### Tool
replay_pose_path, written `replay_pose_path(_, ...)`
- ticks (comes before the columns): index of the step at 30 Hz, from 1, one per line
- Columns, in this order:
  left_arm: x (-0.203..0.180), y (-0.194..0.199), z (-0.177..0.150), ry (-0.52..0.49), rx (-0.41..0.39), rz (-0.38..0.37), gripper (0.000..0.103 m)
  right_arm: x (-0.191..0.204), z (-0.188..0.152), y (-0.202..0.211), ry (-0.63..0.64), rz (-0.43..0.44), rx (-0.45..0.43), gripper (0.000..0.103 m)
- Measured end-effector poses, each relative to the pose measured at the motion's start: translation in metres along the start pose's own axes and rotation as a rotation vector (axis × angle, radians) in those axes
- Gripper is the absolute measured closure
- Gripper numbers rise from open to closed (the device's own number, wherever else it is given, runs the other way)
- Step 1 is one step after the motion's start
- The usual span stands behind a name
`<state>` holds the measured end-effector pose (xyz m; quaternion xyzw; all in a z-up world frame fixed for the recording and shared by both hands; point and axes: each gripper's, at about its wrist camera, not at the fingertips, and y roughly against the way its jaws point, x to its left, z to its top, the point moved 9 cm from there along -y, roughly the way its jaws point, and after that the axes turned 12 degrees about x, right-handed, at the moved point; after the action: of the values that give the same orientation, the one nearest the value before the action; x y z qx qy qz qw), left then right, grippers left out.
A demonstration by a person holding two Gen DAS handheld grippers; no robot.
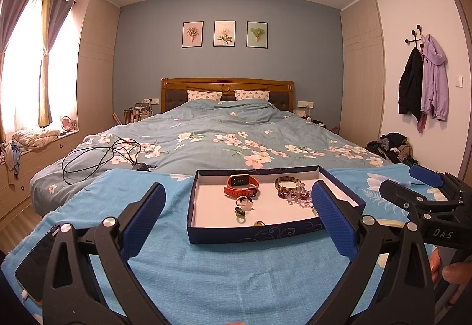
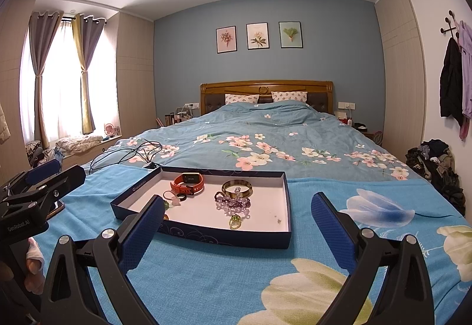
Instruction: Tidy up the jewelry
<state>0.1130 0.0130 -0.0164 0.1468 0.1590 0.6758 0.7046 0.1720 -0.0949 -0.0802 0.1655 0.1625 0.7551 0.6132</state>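
Observation:
A shallow dark-blue box (image 1: 236,235) (image 2: 224,238) with a white floor lies on a blue floral cloth at the foot of the bed. Inside it are an orange smartwatch (image 1: 241,186) (image 2: 188,182), a brown-gold bangle (image 1: 287,182) (image 2: 237,188), a purple bead bracelet (image 1: 295,195) (image 2: 233,203), a green-stone ring (image 2: 235,221) and a few small rings (image 1: 243,205). My left gripper (image 1: 239,210) hovers open in front of the box, fingers spread to either side. My right gripper (image 2: 237,218) is open too, just right of the left one, its left finger (image 2: 144,224) over the box's near corner.
A black phone (image 1: 35,263) lies on the cloth at the left. A tangled black cable (image 1: 100,157) (image 2: 129,152) rests on the duvet behind the box. A pile of clothes (image 2: 436,165) sits on the floor at the right. A hand (image 1: 454,272) holds the right gripper's handle.

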Motion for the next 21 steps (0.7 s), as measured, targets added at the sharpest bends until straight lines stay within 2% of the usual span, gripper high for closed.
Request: replay_pose_path(21,-0.0002,0.0001,0.0001,0.001,0.000,0.000,0.006,0.0003,0.0020,-0.0015,-0.002,0.001,0.005,0.007)
